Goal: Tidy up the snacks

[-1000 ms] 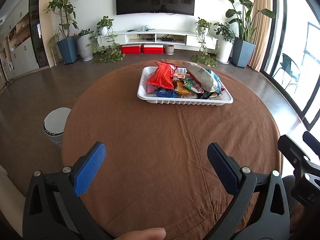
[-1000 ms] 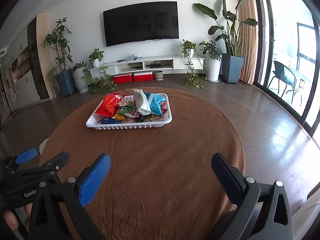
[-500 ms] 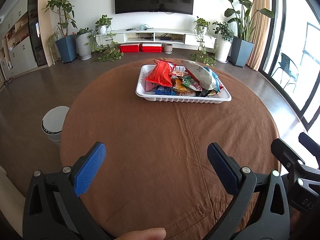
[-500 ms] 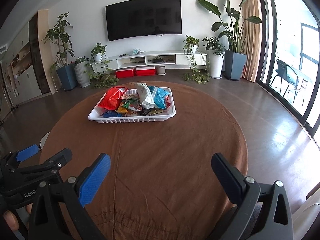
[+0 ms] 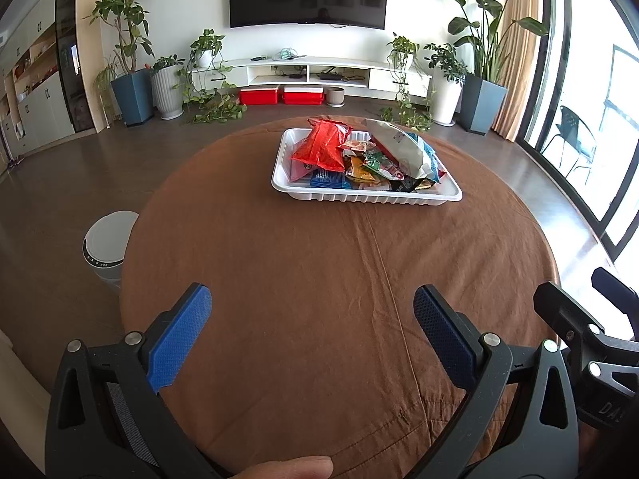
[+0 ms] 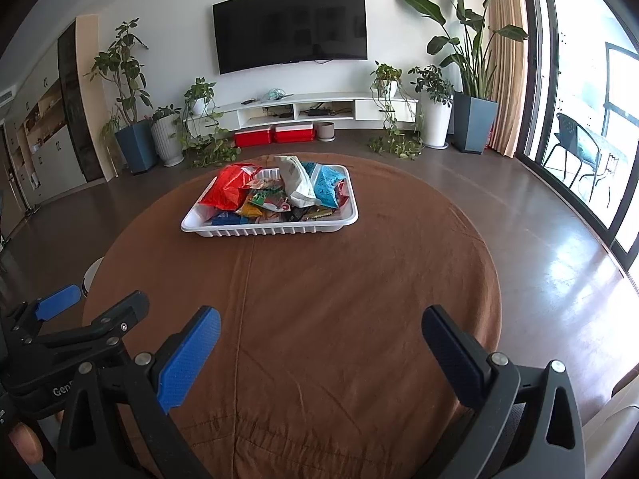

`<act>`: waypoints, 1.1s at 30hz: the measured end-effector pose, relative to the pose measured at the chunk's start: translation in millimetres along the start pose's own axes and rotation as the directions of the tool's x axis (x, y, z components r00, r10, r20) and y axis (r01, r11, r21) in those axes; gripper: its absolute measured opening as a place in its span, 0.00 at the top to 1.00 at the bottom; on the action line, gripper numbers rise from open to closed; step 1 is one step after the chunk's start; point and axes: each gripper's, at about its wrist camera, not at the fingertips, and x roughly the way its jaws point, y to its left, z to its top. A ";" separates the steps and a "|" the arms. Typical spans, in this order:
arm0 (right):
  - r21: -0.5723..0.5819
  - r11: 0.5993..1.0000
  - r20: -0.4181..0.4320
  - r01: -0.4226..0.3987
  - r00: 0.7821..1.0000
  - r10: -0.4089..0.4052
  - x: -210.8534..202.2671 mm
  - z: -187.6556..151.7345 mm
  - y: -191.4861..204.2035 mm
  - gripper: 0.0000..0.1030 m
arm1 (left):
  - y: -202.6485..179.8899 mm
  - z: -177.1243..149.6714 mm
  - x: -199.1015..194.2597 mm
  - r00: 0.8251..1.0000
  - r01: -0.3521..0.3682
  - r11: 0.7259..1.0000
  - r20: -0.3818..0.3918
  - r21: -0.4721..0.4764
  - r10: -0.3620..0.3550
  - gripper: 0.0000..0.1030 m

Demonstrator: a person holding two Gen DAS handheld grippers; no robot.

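A white ribbed tray [image 5: 367,198] [image 6: 271,232] rests on the far half of a round table with a brown cloth [image 5: 319,279] [image 6: 319,299]. Several snack packs are heaped in it: a red bag [image 5: 325,147] [image 6: 229,185], a white bag [image 5: 401,145] [image 6: 295,179], a blue bag [image 6: 329,179] and small wrappers. My left gripper [image 5: 311,315] hangs open over the table's near edge, far short of the tray, nothing between its blue pads. My right gripper [image 6: 321,335] is likewise open and empty at the near edge, beside the left one.
A white round bin [image 5: 108,243] stands on the floor left of the table. Beyond the table are a TV wall with a low white shelf [image 6: 315,109], two red boxes [image 6: 275,135] and potted plants. Glass doors line the right side.
Both grippers have pulled back and lifted slightly, so the tray sits a little farther off. Both stayed open and nothing in the tray moved.
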 end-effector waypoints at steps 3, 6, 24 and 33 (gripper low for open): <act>0.002 1.000 -0.006 0.000 1.000 0.000 1.4 0.1 0.6 0.00 | -0.1 -0.1 0.0 1.000 0.001 1.000 0.000 0.000 -0.001 0.00; 0.001 1.000 -0.007 0.000 1.000 0.000 1.6 0.0 0.7 0.00 | -0.4 -0.3 0.4 1.000 -0.001 1.000 0.001 0.000 0.001 0.00; 0.000 1.000 -0.014 -0.001 1.000 0.001 1.2 -1.6 0.8 0.00 | -0.7 -0.7 1.4 1.000 -0.001 1.000 0.000 -0.001 0.001 0.00; 0.000 1.000 -0.027 -0.007 1.000 0.007 9.3 -10.1 0.8 0.00 | -0.9 -3.7 -1.0 1.000 0.015 1.000 0.018 0.000 -0.015 0.00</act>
